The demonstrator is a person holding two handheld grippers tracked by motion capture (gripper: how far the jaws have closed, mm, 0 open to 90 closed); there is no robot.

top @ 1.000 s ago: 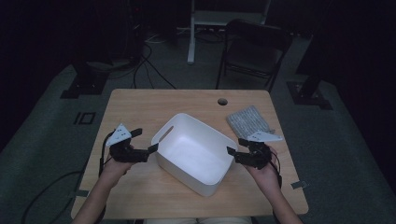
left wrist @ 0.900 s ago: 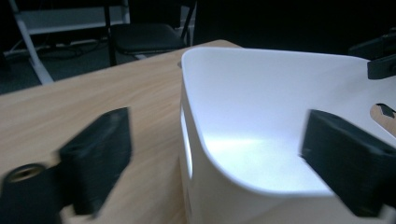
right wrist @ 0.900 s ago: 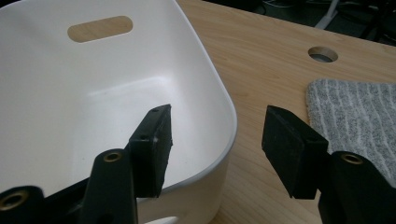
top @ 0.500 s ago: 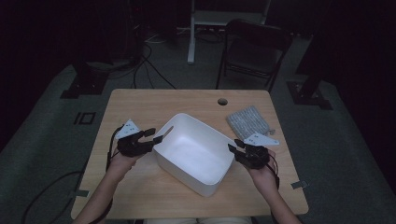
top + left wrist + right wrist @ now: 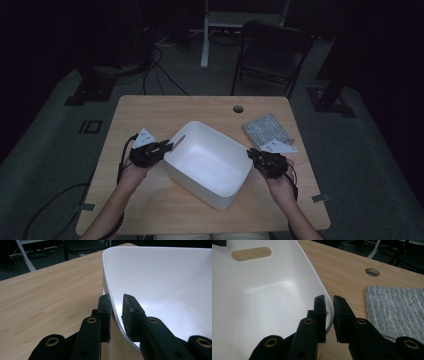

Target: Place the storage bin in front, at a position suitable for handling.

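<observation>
Both tongs, left (image 5: pixel 169 147) and right (image 5: pixel 251 154), having just been closing, we are pinching opposite rims of the stiff, light, slippery white tub (image 5: pixel 207 162).

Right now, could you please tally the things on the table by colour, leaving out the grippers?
White: 1, the bin
Grey: 1, the cloth
Total: 2
</observation>
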